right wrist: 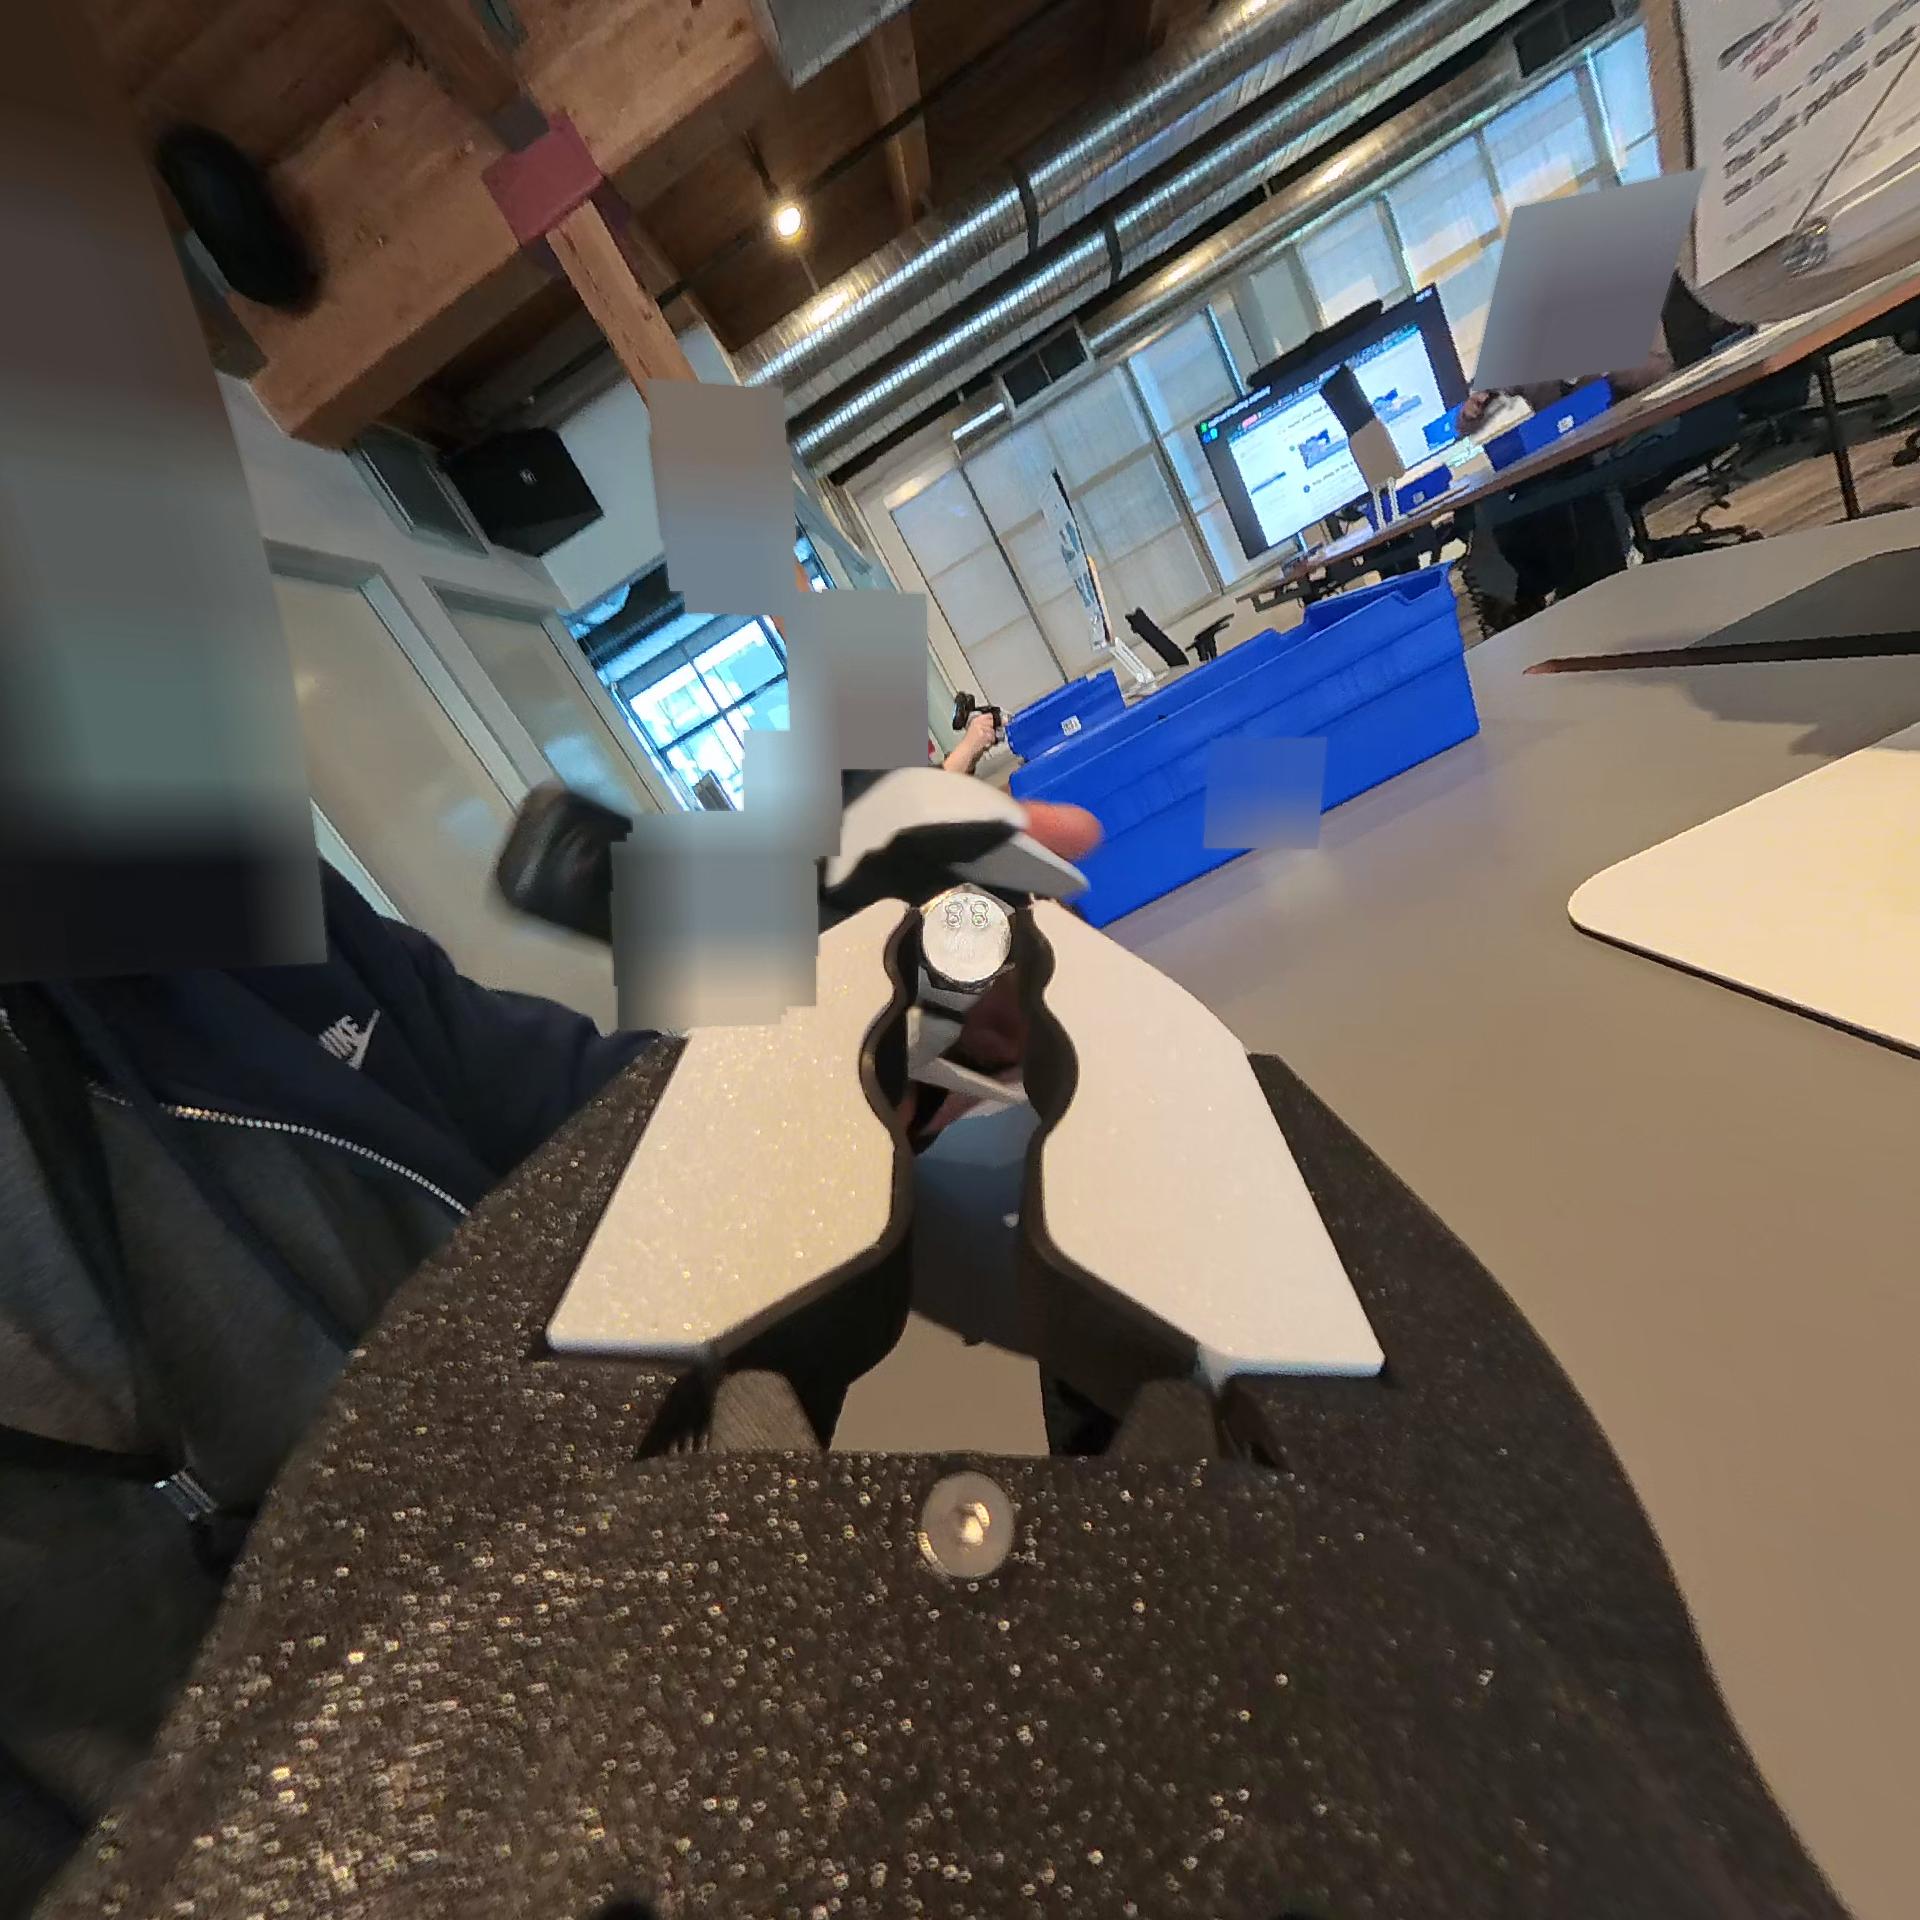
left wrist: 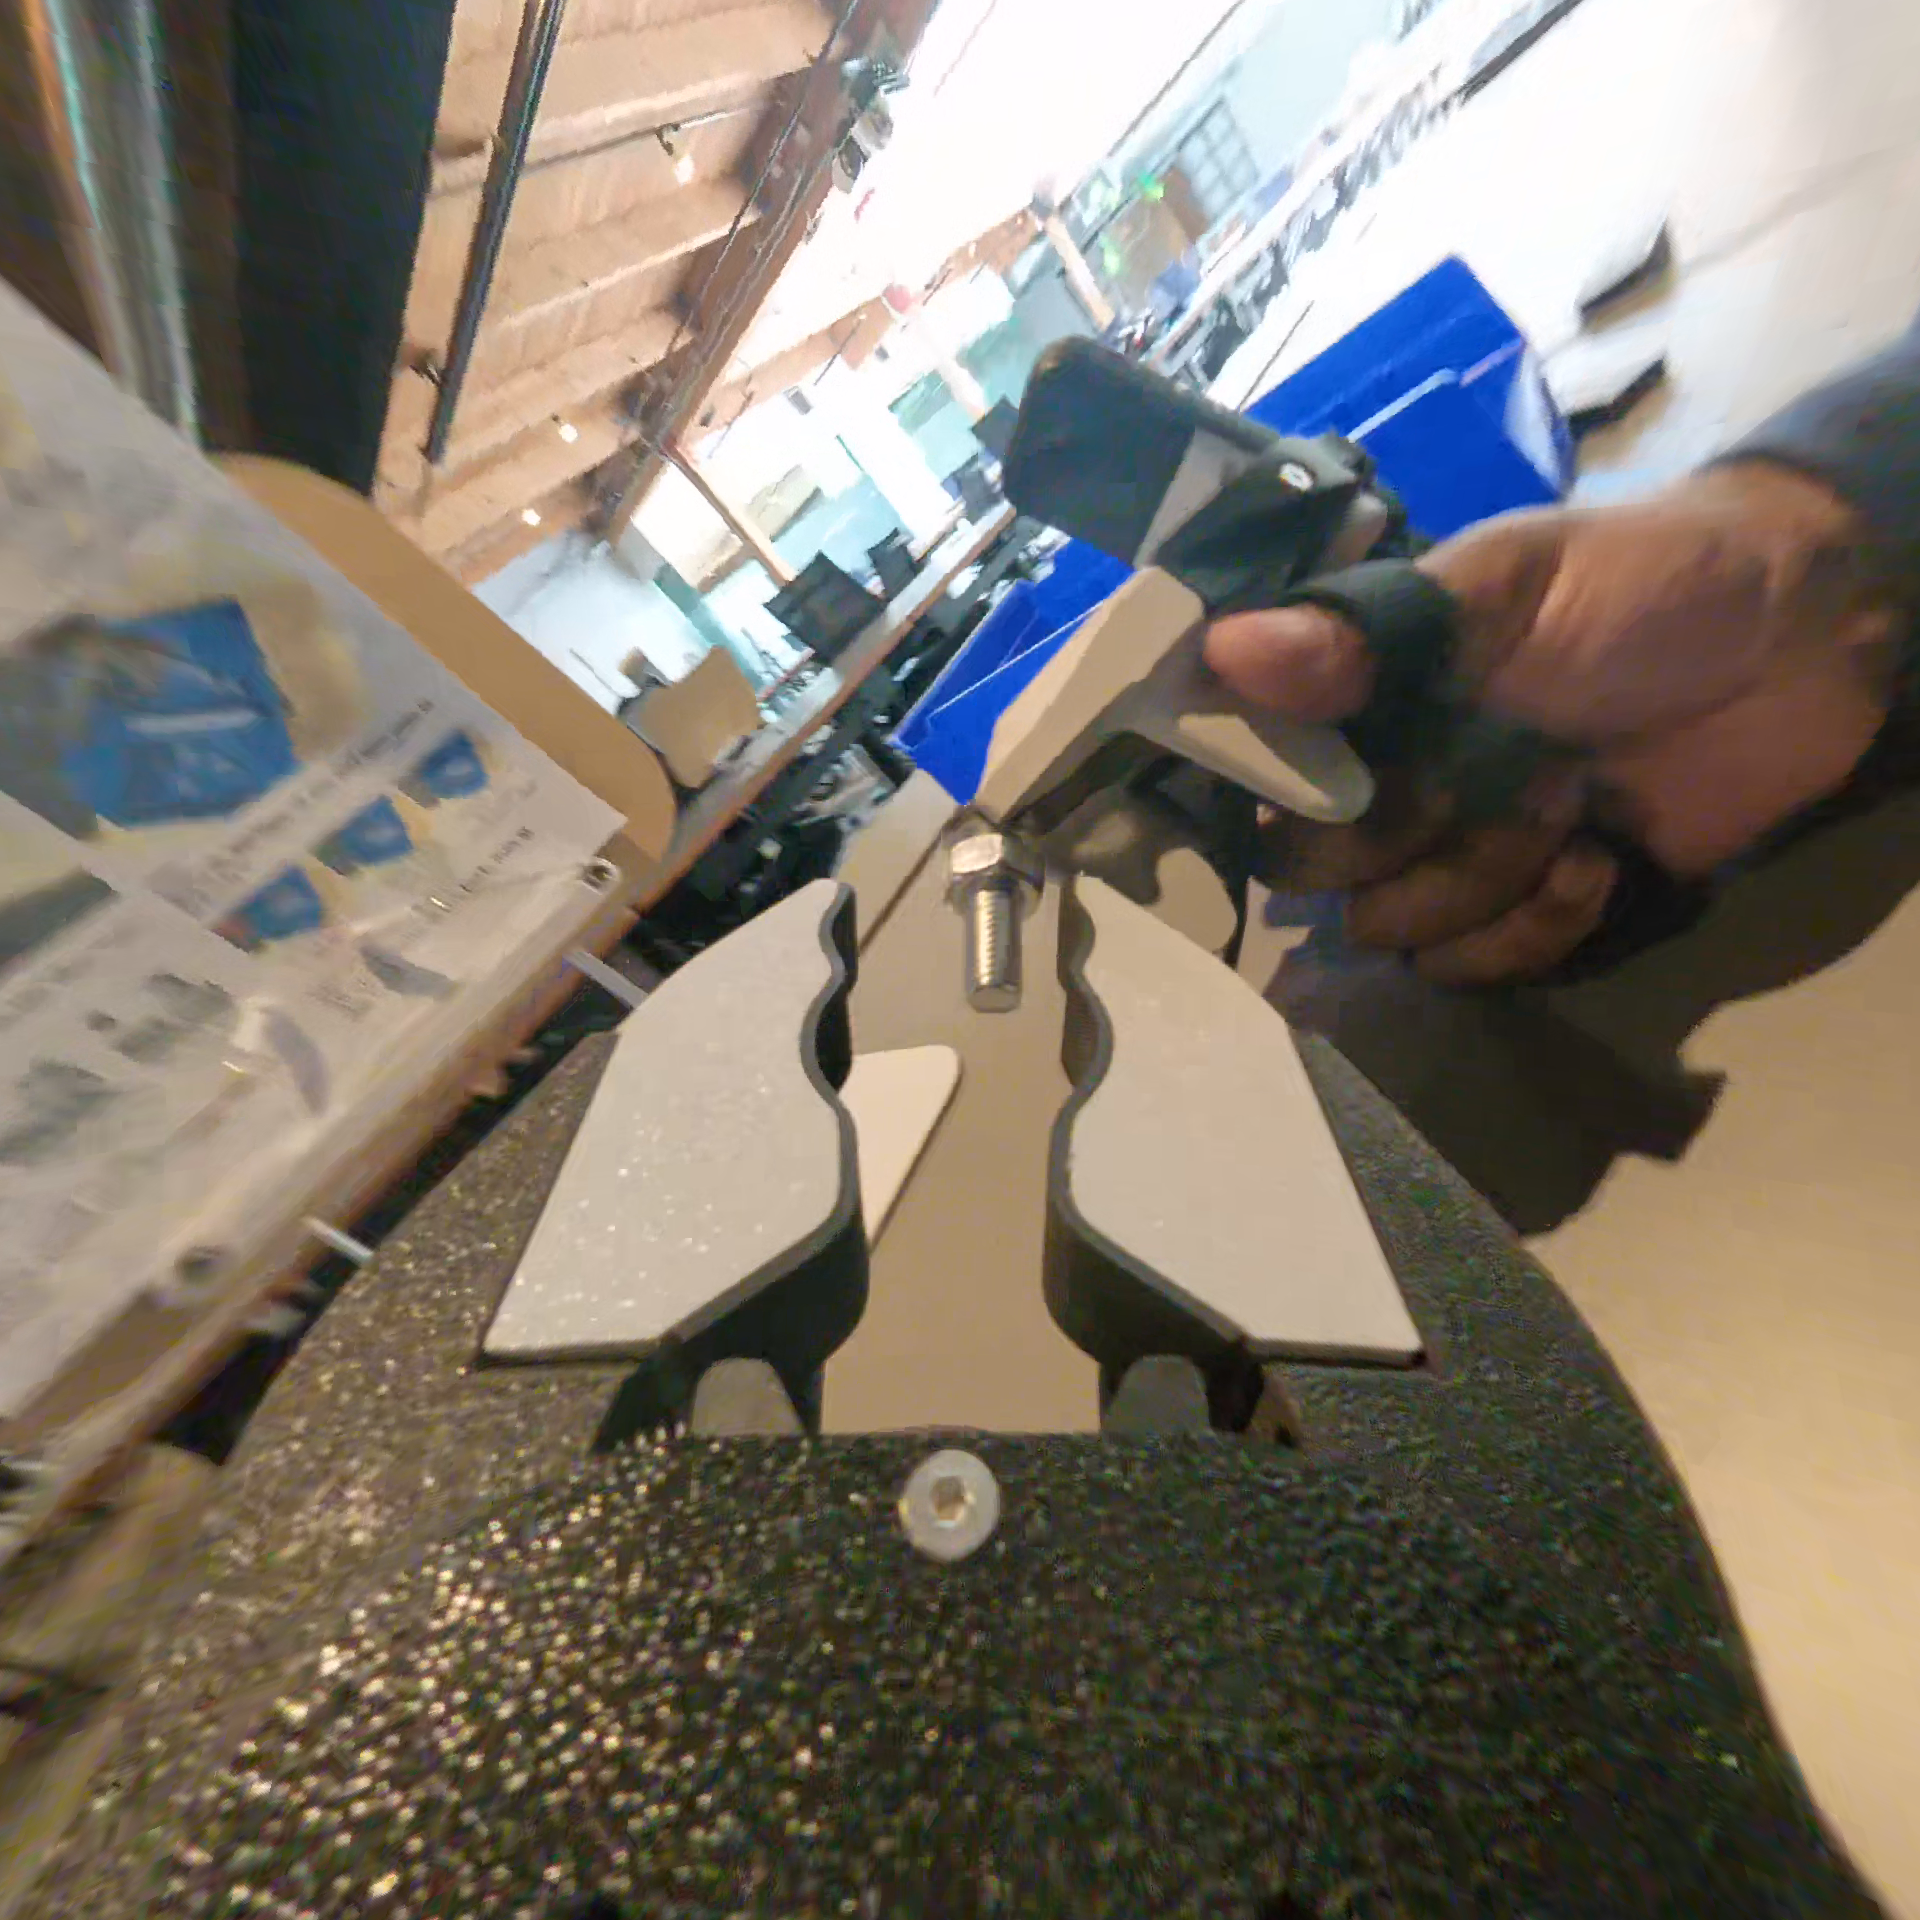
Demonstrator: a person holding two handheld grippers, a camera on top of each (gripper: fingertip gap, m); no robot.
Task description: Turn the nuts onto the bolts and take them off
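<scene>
**A:** So what was the setup? Biggest stuff first, please.

**B:** A grey tabletop (right wrist: 1403, 1039) ran under everything. Far back on it sat blue bins (right wrist: 1247, 717), and a pale mat (right wrist: 1766, 894) lay off on the right side. A laminated sheet (left wrist: 208, 831) stood close by on the left of the left wrist view, too blurry to make out anyway.

**A:** And the hand-held grippers?

**B:** The left hand-held gripper (left wrist: 956, 987) was spread wide, nothing between its fingers. The right hand-held gripper (right wrist: 966, 956) was clenched on the bolt (right wrist: 966, 945), right at the hex head near the fingertips. In the left view you could see a person's hand (left wrist: 1610, 727) wrapped around that right one's handle.

**A:** Where exactly was the bolt?

**B:** Up in the air above the tabletop. From the left view its threaded shank (left wrist: 992, 945) hung down from the right gripper's tips, pointing into the gap between the left gripper's open fingers without touching either.

**A:** Nut?

**B:** A nut (left wrist: 977, 857) sat threaded high on the shank, just under the right gripper's tips. Couldn't tell if it was snug against the head.
</scene>
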